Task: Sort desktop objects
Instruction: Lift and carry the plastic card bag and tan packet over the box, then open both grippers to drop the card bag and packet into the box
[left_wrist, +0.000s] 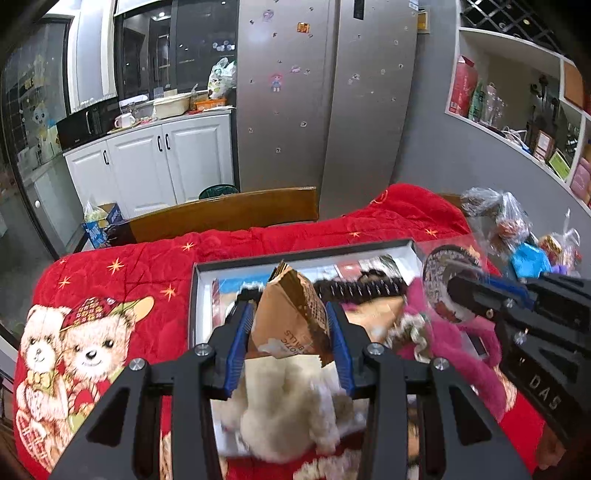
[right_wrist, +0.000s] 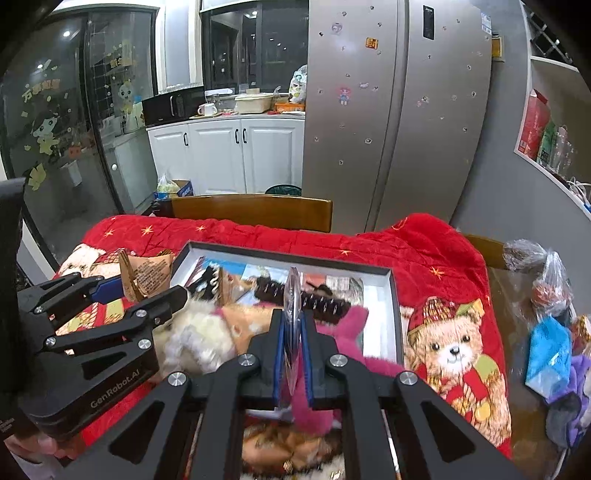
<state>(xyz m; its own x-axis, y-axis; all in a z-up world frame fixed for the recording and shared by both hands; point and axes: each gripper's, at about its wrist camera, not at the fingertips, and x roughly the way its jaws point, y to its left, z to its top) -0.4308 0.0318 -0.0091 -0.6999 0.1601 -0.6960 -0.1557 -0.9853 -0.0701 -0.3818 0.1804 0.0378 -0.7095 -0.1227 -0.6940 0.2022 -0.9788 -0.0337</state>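
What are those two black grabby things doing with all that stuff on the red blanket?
A person is tidying up, holding a set of tongs in each hand. The left tongs pinch a brown paper snack packet. The right tongs are squeezed shut on a thin, flat, clear round thing, held on its edge. Both hang over an open box on the red teddy bear blanket. The box already holds a white fluffy toy, a pink plush and a dark comb-like thing.
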